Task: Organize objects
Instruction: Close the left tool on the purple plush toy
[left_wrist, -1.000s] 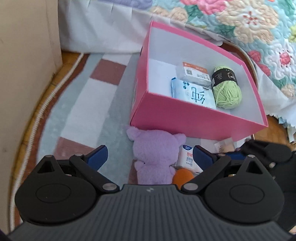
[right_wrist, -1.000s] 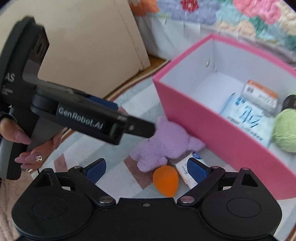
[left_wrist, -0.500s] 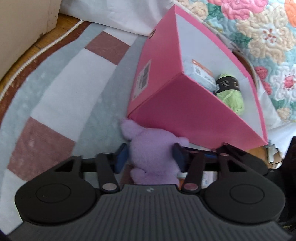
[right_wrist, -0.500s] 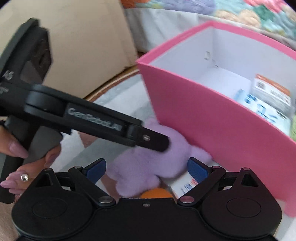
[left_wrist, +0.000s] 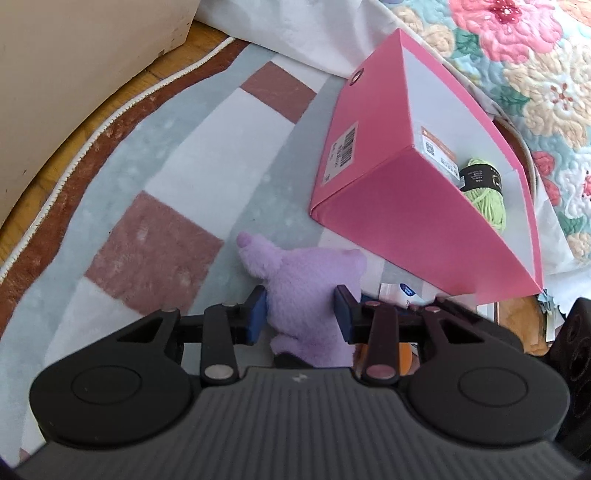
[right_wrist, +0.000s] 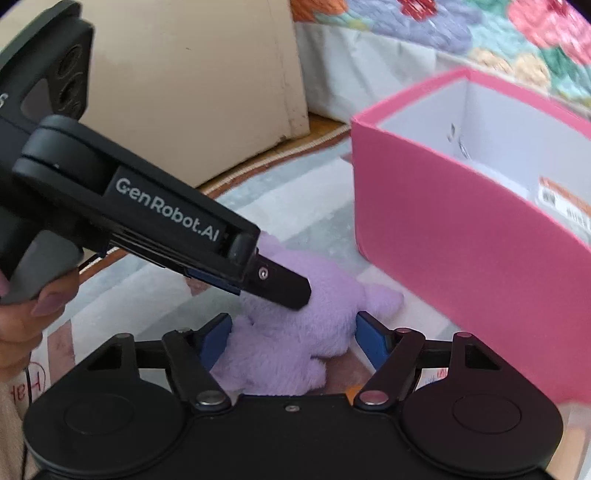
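Progress, judged from how things lie: partly done. Inside the pink box (left_wrist: 417, 206) I see a green yarn ball (left_wrist: 484, 195) and a labelled packet (left_wrist: 437, 153) against the white interior; I cannot see the rest of the box floor from here. Outside the box, on the rug (left_wrist: 155, 192), at least three things are left: the purple plush toy (left_wrist: 310, 291) just beside the box's near wall, an orange object (left_wrist: 402, 352) mostly hidden behind my left gripper's linkage, and a white packet (left_wrist: 399, 293) peeking out near the box's near corner. My judgement: the plush is the item in hand now, and the other two follow.

Left gripper (left_wrist: 301, 314): jaws narrow and closing, plush between them, both blue pads pressed against its flanks with the fur bulging past them. I read that as a grip on the toy. The toy itself lies on the rug, touching or nearly touching the box's near wall; not yet lifted, as far as I can tell.

Right gripper (right_wrist: 291, 339): jaws fairly wide and closing, the same plush between them. Left pad sits at the fur edge; the right pad stands apart from it with rug showing in the gap. No hold yet on this side.

Note: both grippers on one toy, the left's finger crossing above the right's, near the box's left corner.
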